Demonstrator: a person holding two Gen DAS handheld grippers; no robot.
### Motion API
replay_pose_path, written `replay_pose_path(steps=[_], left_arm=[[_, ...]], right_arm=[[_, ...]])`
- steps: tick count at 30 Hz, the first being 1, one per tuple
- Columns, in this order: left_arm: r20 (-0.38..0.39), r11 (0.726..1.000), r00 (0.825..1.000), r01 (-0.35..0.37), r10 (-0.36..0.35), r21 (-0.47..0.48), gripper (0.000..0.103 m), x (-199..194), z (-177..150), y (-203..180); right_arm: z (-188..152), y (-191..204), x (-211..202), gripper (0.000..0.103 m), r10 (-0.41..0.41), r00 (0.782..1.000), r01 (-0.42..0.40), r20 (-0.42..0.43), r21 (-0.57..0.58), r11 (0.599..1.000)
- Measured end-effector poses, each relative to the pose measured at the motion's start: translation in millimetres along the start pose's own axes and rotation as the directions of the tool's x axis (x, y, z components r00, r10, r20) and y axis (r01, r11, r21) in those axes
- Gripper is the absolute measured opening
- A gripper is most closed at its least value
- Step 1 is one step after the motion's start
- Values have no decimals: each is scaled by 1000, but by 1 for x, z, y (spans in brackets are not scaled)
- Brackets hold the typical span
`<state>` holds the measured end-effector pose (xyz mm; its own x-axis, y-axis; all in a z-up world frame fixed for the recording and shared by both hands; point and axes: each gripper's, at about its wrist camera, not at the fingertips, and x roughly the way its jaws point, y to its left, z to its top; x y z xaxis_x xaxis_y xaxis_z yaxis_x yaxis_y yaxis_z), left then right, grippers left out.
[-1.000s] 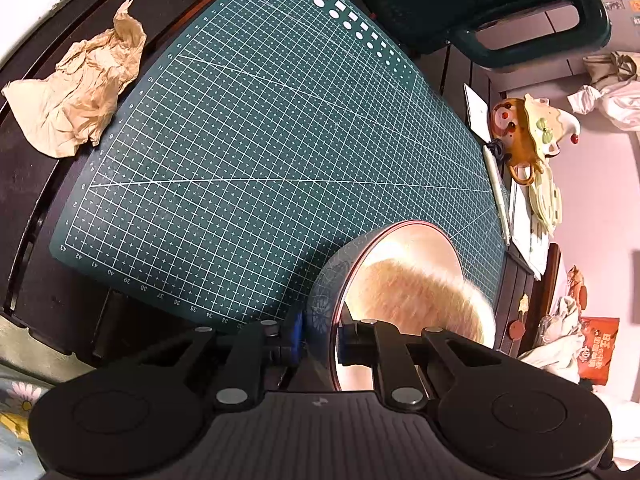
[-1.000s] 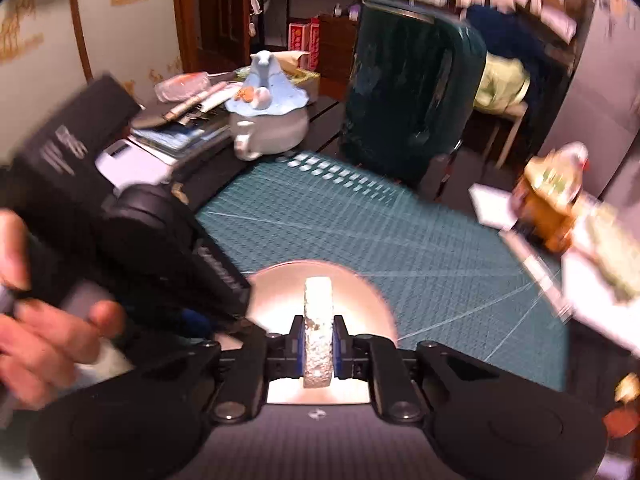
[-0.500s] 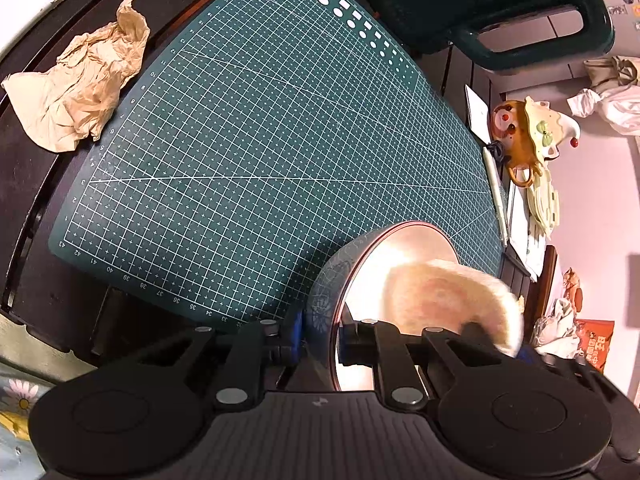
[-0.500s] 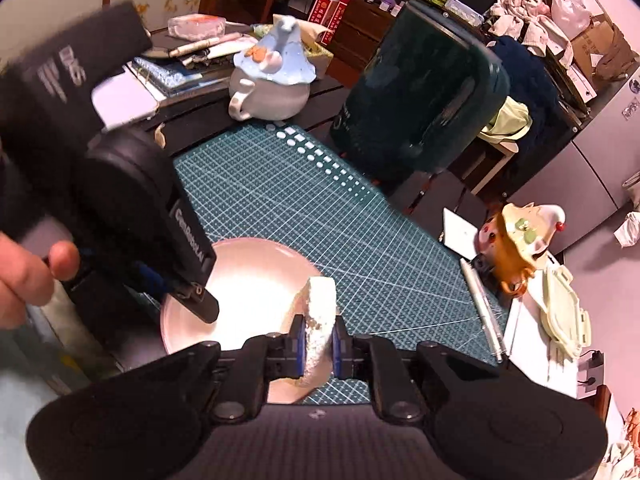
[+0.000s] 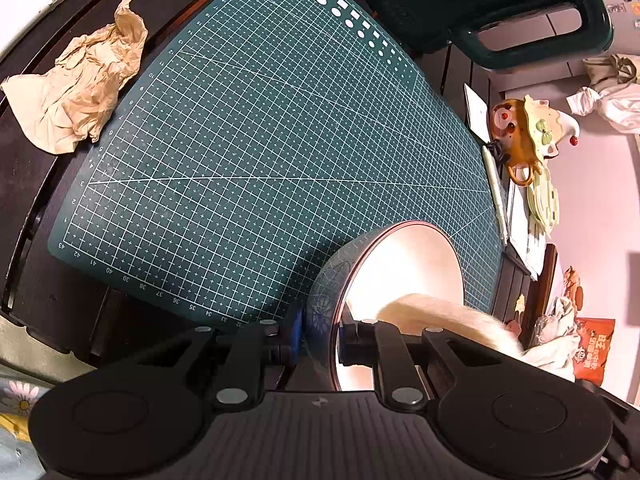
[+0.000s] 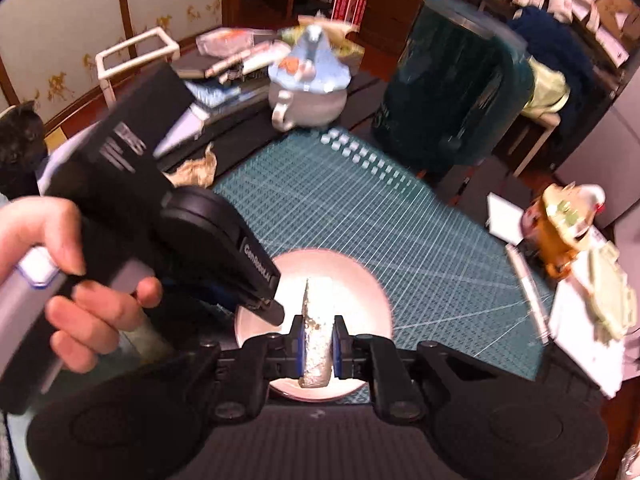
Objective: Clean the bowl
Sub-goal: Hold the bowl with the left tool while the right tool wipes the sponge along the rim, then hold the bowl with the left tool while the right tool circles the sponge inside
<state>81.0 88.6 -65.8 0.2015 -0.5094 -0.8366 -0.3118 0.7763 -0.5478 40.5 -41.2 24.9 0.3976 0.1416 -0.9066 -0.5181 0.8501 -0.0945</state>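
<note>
Two tools, one bowl (image 5: 404, 264): left tool (image 5: 318, 338) pinches its rim; right tool (image 6: 317, 346) clamps one sponge (image 6: 316, 344).

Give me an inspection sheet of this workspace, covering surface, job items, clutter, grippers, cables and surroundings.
Surface: green cutting mat on a dark table.
Job's things: bowl at the mat's near edge; white sponge over its inside.
Clutter: crumpled paper beside the mat, dark green kettle, blue-lidded mug, orange figurine mug, pen.
Grippers: left gripper shut on the bowl's rim, one finger inside, one outside; right gripper shut on the sponge.
Cables: nothing seen.
Surroundings: cluttered room, shelves and a white stool behind; a hand holds the left gripper.
</note>
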Motion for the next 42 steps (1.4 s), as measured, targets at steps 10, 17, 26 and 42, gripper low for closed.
replay_pose_path(steps=[10, 17, 26, 42], left_arm=[[0, 1000, 1000, -2, 2, 6, 15, 2, 2, -1], [-1, 1000, 1000, -1, 1, 4, 15, 1, 2, -2], [-4, 1000, 1000, 0, 0, 4, 15, 1, 2, -1], [-5, 1000, 1000, -3, 3, 14, 15, 2, 5, -2]], right_arm=[[3, -15, 21, 12, -100, 990, 97, -100, -36, 995], [15, -18, -17, 12, -176, 983, 167, -59, -137, 976], [18, -2, -11, 12, -31, 996, 22, -83, -110, 994], [9, 4, 9, 12, -256, 964, 229, -68, -272, 935]])
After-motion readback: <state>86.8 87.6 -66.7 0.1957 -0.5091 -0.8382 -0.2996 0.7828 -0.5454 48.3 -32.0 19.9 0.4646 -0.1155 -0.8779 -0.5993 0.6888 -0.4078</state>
